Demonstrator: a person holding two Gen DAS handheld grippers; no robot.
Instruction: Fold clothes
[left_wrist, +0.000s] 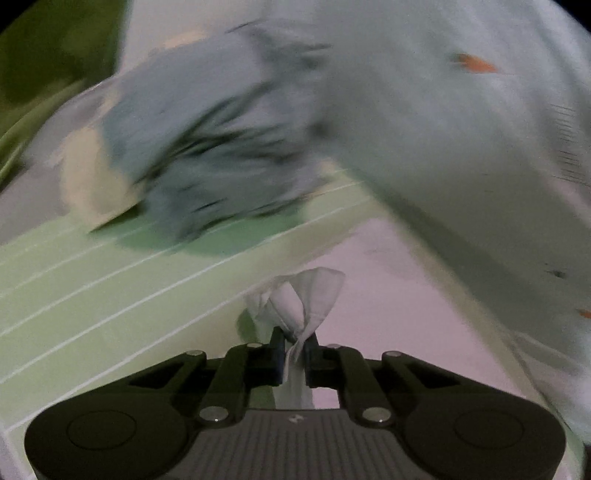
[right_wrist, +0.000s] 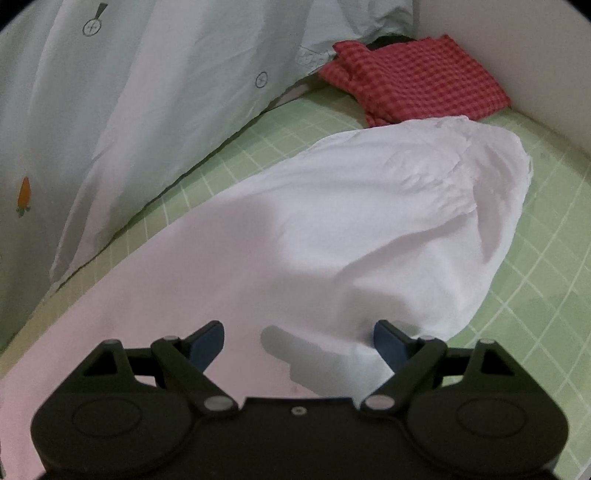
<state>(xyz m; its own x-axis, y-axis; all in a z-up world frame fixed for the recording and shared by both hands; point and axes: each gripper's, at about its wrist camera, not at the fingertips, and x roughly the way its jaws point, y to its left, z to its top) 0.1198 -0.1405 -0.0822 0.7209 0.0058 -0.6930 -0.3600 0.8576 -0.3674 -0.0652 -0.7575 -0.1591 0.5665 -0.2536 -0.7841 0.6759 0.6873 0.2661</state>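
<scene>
The left gripper (left_wrist: 295, 347), low in the middle of its view, was clenched on a bunched corner of the white garment (left_wrist: 299, 299), the cloth pinched between the two fingers and puffing out just above them; holding a corner that way would let the person lift or drag an edge across to make a fold, though that is a judgement only. The right gripper (right_wrist: 299, 341), at the bottom of its view, stood released, its blue-padded fingers (right_wrist: 208, 341) spread wide apart over the same white garment (right_wrist: 332, 229), which lay spread across the green gridded mat (right_wrist: 535, 277) from the lower left of the frame toward the upper right, where a gathered, ruffled end (right_wrist: 480, 173) bulged up. The right gripper grasped nothing; its wide spread looked suited either to closing on the cloth below or to having just let it go, and the frame fits both. In the upper right of the right view a red checked cloth (right_wrist: 417, 81) lay folded against the white wall (right_wrist: 517, 55), well clear of the white garment's middle but just beside its ruffled end. A pale printed sheet with a small carrot motif (right_wrist: 24, 194) hung along the left of that view, bordering the mat and crowding that side. The left view was heavily blurred; a grey-blue crumpled cloth (left_wrist: 221, 140) lay in its upper left on the mat, its kind impossible to tell.
</scene>
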